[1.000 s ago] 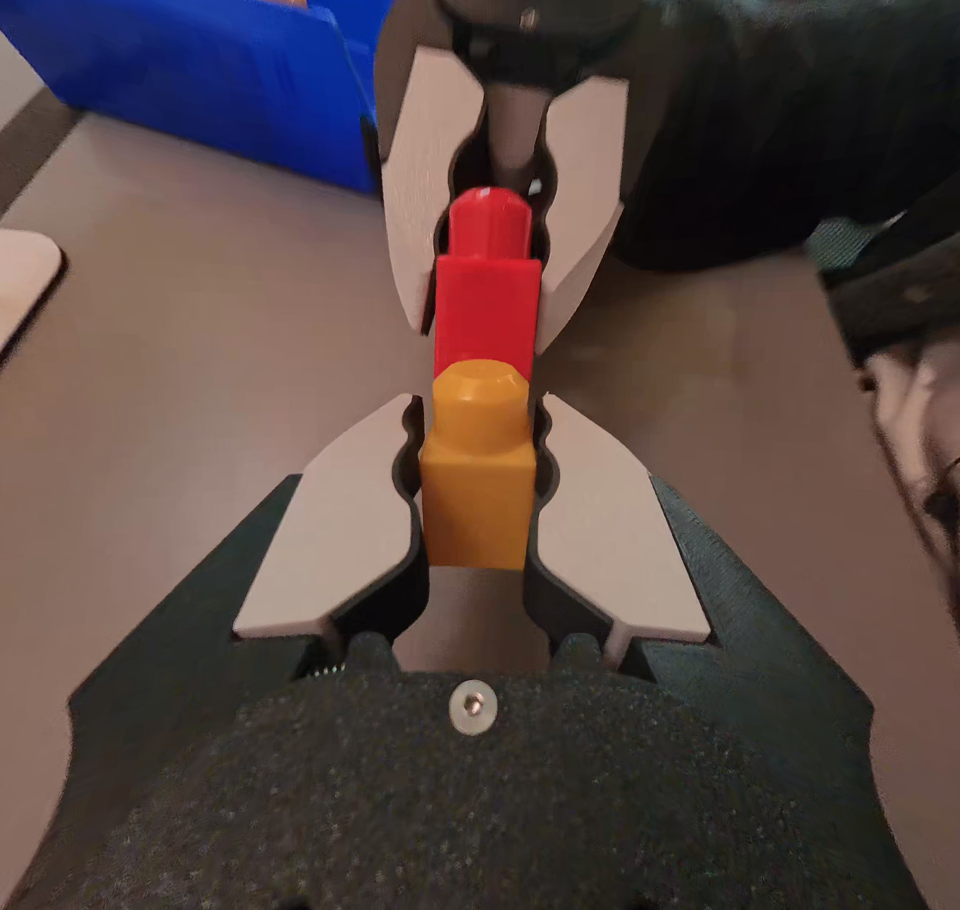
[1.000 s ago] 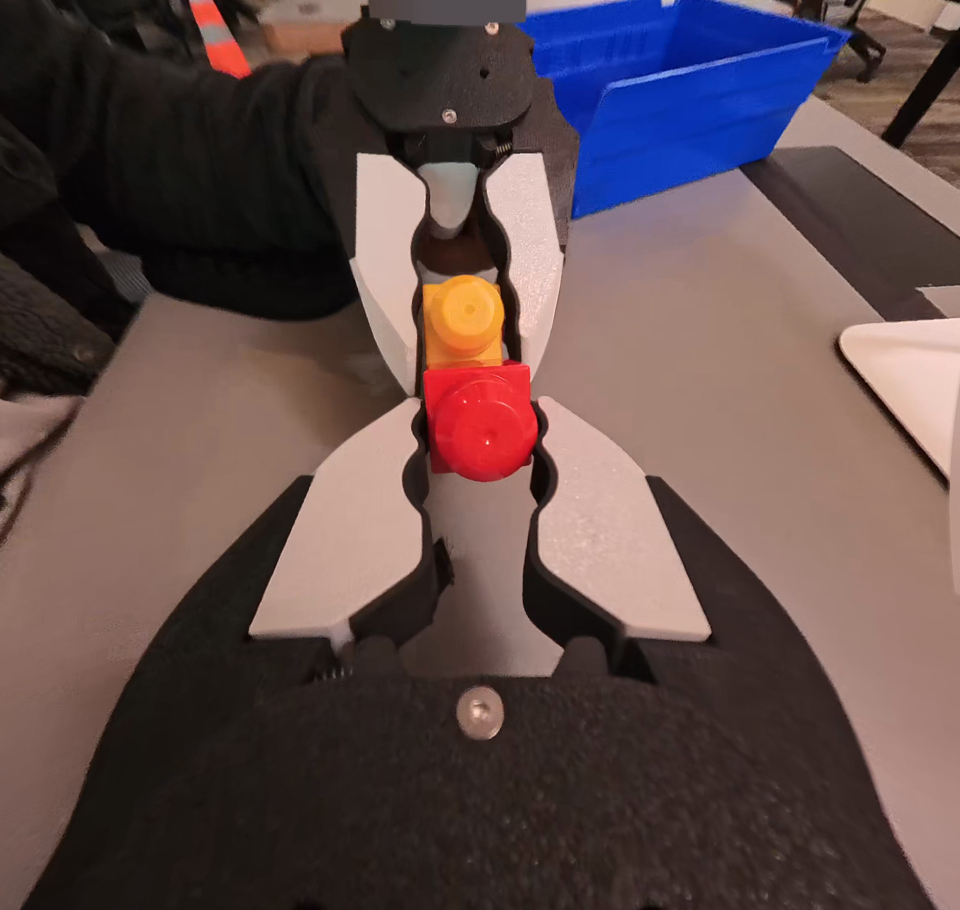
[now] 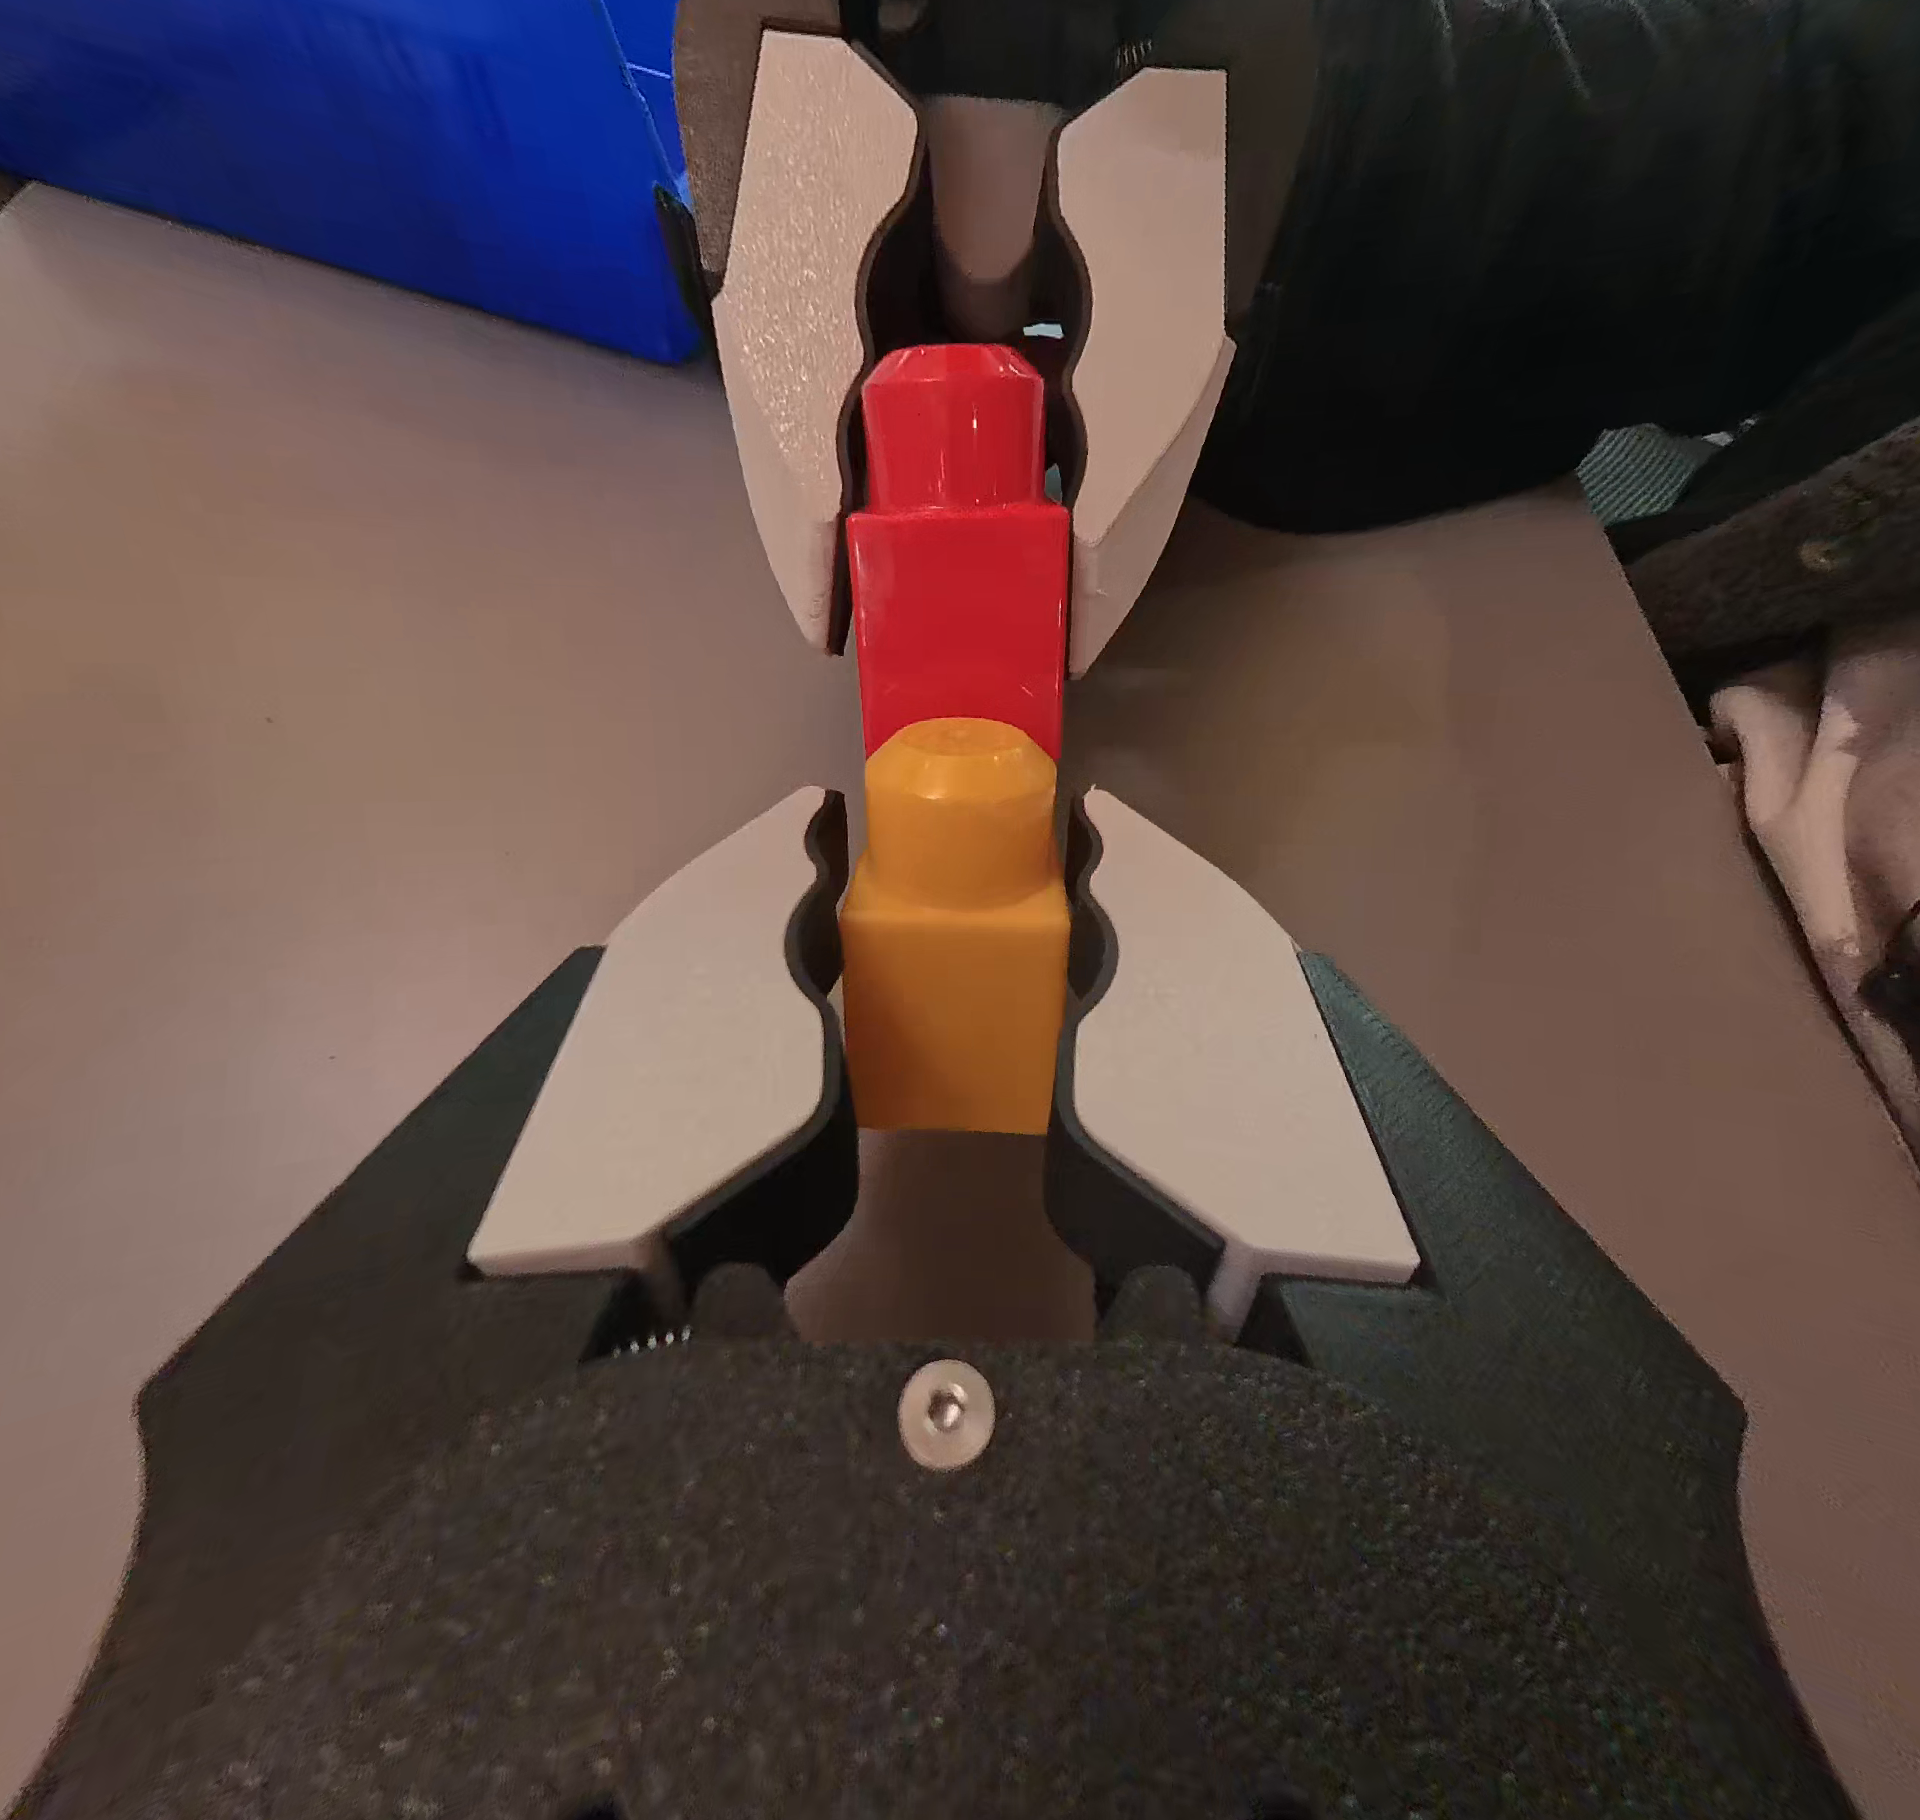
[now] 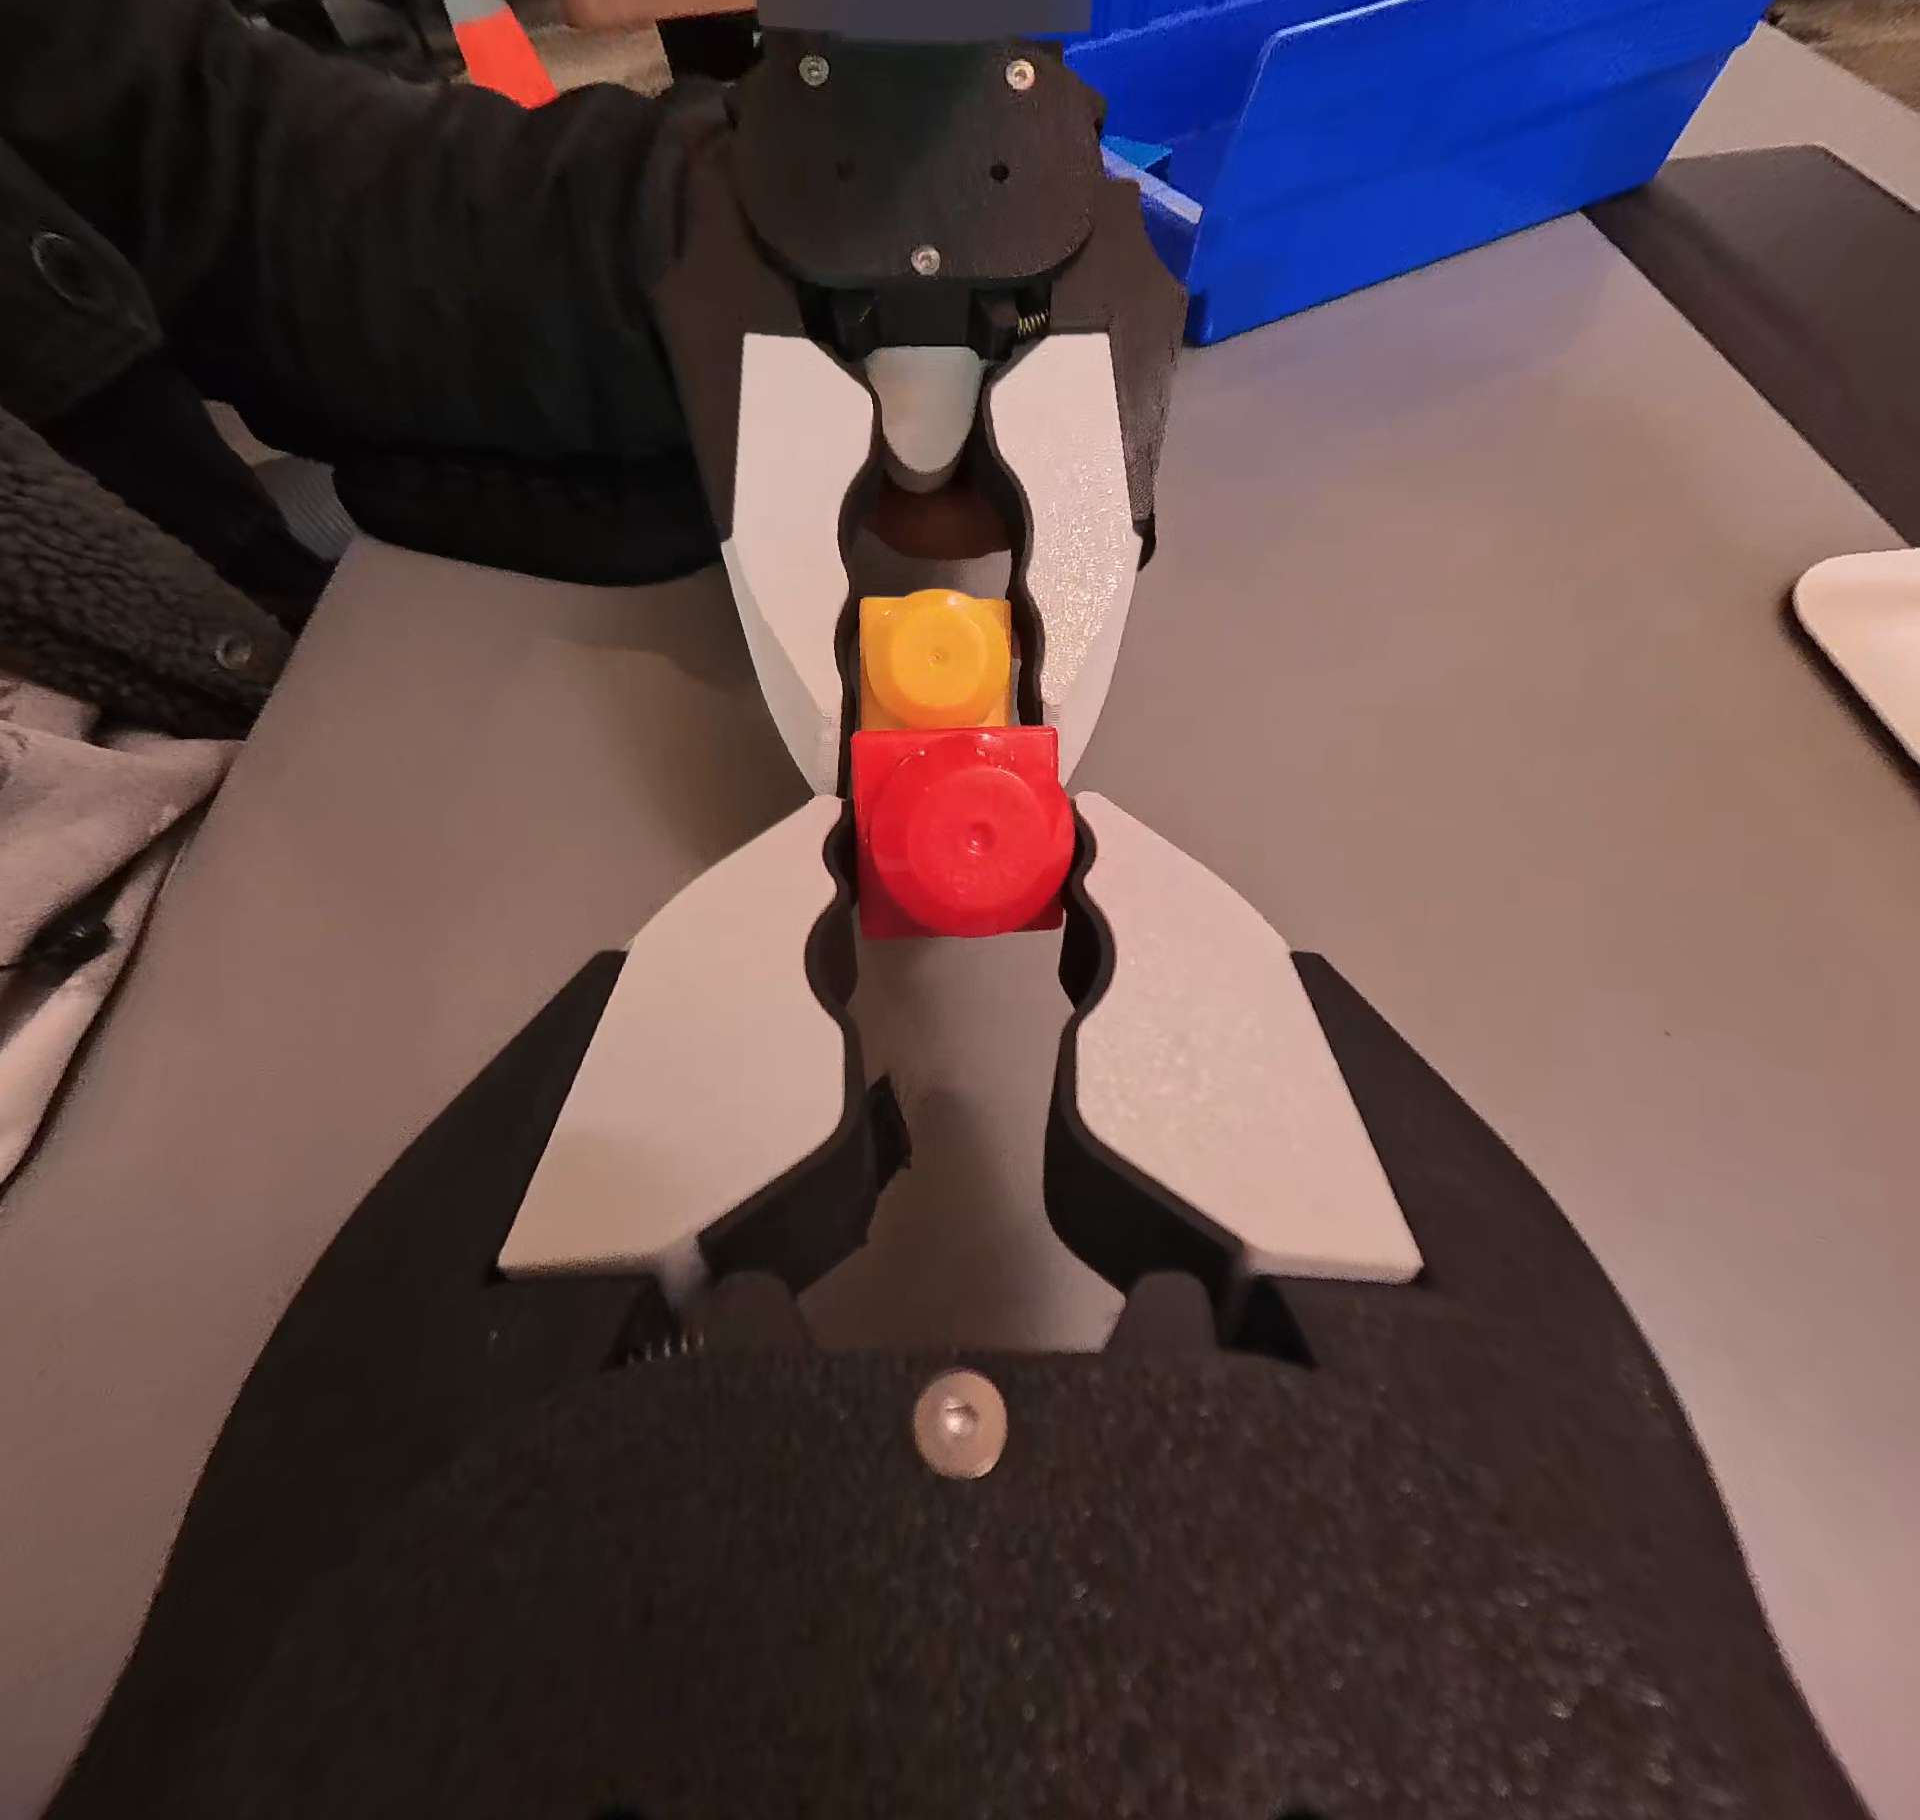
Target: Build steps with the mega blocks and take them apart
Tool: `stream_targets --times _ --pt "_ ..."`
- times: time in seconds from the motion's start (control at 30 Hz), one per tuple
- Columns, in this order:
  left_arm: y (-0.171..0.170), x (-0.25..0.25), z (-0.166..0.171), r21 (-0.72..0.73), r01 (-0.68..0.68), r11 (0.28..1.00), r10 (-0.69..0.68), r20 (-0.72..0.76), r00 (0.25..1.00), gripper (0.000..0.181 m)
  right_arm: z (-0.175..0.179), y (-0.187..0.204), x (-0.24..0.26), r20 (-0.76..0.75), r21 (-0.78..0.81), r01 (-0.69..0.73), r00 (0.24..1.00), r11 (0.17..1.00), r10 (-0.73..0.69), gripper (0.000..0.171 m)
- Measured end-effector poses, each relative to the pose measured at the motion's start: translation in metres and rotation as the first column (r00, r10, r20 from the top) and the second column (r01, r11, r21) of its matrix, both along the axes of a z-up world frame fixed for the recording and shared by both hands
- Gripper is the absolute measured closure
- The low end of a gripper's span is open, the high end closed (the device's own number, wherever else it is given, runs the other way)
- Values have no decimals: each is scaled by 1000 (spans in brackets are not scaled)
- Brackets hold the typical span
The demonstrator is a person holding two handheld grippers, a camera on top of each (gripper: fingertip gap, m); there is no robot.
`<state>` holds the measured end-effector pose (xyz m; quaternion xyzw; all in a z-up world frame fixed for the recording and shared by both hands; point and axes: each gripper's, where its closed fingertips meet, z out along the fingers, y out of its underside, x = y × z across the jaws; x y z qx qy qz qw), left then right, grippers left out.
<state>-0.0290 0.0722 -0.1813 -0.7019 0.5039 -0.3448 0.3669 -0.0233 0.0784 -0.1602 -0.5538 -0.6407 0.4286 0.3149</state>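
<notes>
Left wrist view shows the left gripper (image 3: 956, 897) clamped on the orange block (image 3: 951, 1001) at centre frame. Opposite it, the right gripper (image 4: 961, 871) pinches the red block (image 4: 961, 835) just above, stud toward its camera. Held side against side, stepped, the opposed grips look set for pressing together or pulling apart; which, I cannot tell.

Your orange single-stud block (image 3: 951, 1001) lying lengthwise above the table, stud pushed into your red single-stud block (image 3: 958, 627), both in one straight line, glossy plastic.
</notes>
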Motion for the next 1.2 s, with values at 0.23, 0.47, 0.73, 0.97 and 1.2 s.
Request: stream_targets --times 0.23,0.47,0.73,0.97,1.2 --pt "0 0 -3 -1 5 1000 -5 -10 1000 141 -3 1 2 18 13 3 1000 1000 -4 135" --pt "1 -3 -4 14 -1 1000 1 -25 1000 141 -7 11 9 60 61 35 997 997 -39 135" --pt "9 -10 6 26 -43 999 42 15 999 141 -50 31 33 343 186 68 930 980 -130 135" --pt "8 -9 6 27 -38 999 37 18 999 141 -59 31 35 383 205 62 913 977 -139 135" --pt "8 -8 11 36 -41 999 40 40 998 141 -39 33 27 284 203 96 947 974 -152 118"
